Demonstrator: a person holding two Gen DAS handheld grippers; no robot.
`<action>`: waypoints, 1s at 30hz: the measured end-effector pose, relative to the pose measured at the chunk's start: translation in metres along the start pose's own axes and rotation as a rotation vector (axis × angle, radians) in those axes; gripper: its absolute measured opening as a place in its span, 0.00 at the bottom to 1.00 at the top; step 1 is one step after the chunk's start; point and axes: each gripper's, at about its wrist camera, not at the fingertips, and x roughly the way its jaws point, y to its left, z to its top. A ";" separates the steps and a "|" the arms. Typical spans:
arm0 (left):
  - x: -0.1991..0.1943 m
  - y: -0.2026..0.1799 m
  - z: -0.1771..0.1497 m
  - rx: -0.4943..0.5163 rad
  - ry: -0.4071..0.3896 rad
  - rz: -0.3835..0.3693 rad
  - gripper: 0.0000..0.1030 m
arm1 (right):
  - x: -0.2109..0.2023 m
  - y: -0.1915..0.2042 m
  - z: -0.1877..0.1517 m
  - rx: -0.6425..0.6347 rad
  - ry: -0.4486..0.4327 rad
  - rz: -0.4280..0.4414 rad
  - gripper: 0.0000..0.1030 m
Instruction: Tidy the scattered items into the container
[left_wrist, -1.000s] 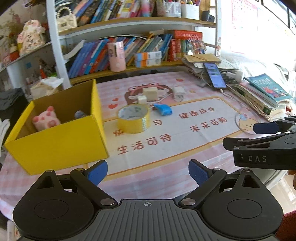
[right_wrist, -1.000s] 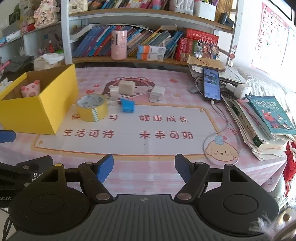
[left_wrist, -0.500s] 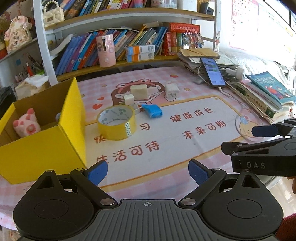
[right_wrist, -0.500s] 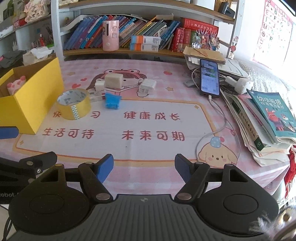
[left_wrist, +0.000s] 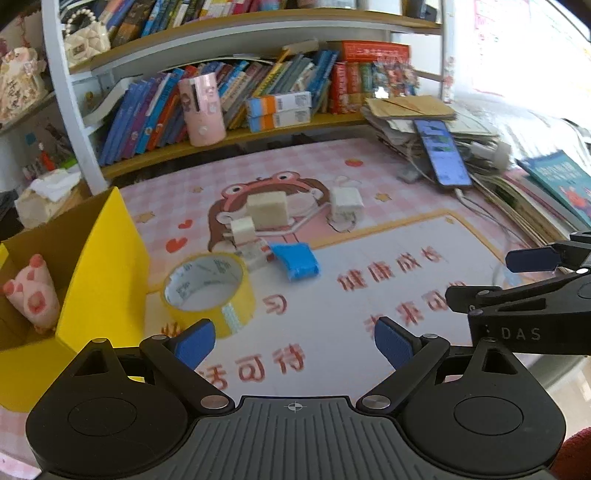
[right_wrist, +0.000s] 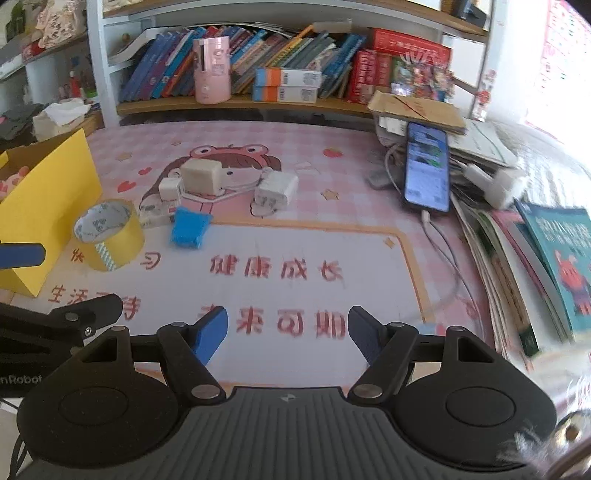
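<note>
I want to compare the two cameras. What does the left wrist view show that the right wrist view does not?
Only the left wrist view shows the pink plush toy clearly inside the yellow box, and the open left gripper.

Only the right wrist view shows the open right gripper with both its fingertips.

Both show the yellow tape roll, the blue item, the white chargers, the phone and the bookshelf.

One yellow box (left_wrist: 99, 266) stands at the desk's left edge, with one pink plush toy (left_wrist: 31, 291) inside. One roll of yellow tape (left_wrist: 208, 291) lies beside the box. Three white chargers sit toward the desk's middle: a large one (left_wrist: 266, 210), a small one (left_wrist: 242, 229) and a third (left_wrist: 346, 202). One blue item (left_wrist: 297, 260) lies near them. One phone (left_wrist: 441, 153) rests at the right edge.
</note>
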 end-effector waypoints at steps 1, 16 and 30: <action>0.003 0.000 0.004 -0.006 0.000 0.014 0.92 | 0.003 -0.002 0.005 -0.008 -0.004 0.012 0.69; 0.044 0.003 0.034 -0.058 0.062 0.169 0.78 | 0.067 -0.014 0.053 -0.118 0.039 0.203 0.66; 0.098 0.033 0.038 -0.026 0.202 0.209 0.52 | 0.130 0.023 0.087 -0.205 0.097 0.341 0.63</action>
